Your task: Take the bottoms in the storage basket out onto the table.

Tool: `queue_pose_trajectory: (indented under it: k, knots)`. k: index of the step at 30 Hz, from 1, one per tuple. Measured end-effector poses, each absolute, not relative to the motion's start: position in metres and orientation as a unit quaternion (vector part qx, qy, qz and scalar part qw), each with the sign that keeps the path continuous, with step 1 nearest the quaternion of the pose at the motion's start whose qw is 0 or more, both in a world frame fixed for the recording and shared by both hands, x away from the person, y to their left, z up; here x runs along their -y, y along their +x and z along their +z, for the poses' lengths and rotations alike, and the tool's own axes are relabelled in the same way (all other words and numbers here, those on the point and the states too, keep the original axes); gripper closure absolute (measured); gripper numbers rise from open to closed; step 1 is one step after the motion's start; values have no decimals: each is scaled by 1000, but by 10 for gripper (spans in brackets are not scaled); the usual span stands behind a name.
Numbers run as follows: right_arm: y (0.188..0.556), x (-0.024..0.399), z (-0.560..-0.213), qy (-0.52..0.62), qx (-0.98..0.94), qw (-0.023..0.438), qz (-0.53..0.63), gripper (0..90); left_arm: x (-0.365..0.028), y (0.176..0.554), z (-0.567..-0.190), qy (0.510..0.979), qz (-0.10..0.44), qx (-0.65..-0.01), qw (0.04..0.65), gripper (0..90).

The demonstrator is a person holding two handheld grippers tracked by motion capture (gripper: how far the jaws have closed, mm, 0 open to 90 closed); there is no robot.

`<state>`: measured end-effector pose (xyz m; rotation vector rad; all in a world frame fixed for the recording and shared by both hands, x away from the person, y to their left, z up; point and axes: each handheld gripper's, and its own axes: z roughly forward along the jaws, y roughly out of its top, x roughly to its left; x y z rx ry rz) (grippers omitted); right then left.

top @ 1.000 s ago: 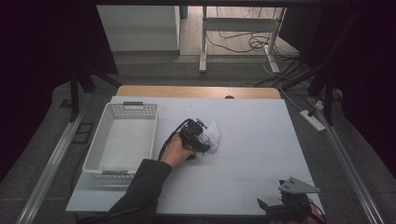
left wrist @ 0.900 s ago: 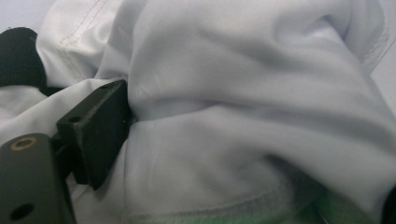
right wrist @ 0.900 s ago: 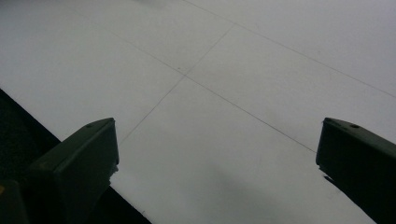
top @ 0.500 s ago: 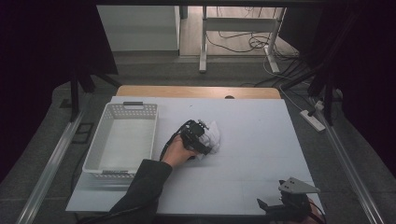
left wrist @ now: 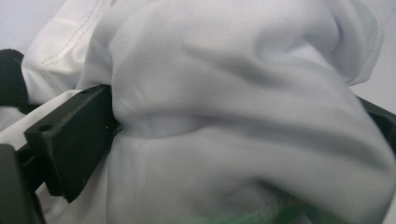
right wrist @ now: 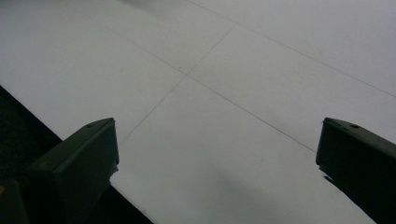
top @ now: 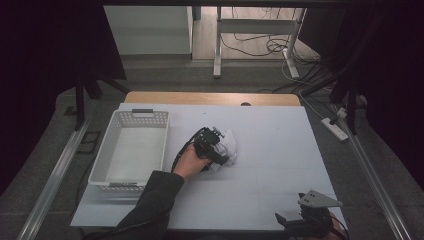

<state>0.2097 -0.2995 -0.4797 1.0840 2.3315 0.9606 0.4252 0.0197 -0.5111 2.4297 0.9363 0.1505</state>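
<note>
High view: the crumpled white cloth bundle (top: 229, 146) is seen near the middle of the pale grey desk (top: 280, 145), just right of the white plastic basket with slotted walls (top: 131, 150).
Left hand-held gripper (top: 218, 153): it is held right at the cloth, on the cloth's left and near side, and it points away and to the right.
Left jaws: they have just been opening and are now spread wide. In the left gripper view the cloth (left wrist: 224, 112) bulges between them, and the left jaw is touched by it. A tight pinch is not shown, so the cloth is judged to be let go or not yet gripped.
Right hand-held gripper (top: 304, 220): it is kept at the near right edge of the desk, well apart from the cloth. Its jaws are spread, and bare desk (right wrist: 224, 70) is seen between them.
Nearer hand: the left one, by far.
Way to the basket: left of the cloth, so the cloth would need to be carried leftward.
Long axis of cloth: it cannot be told, since the cloth is bunched up.
</note>
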Motion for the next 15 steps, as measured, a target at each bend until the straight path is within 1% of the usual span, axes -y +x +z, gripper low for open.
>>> queue_pose_trajectory:
  k: [7, 15]
  knots:
    - [210, 299, -480, 386, -833, 197, 343, 0, -22, 424, -506, 891, 46, -342, 294, 7]
    - [210, 299, -480, 386, -833, 198, 342, 0, -24, 419, -498, 888, 60, -326, 319, 0]
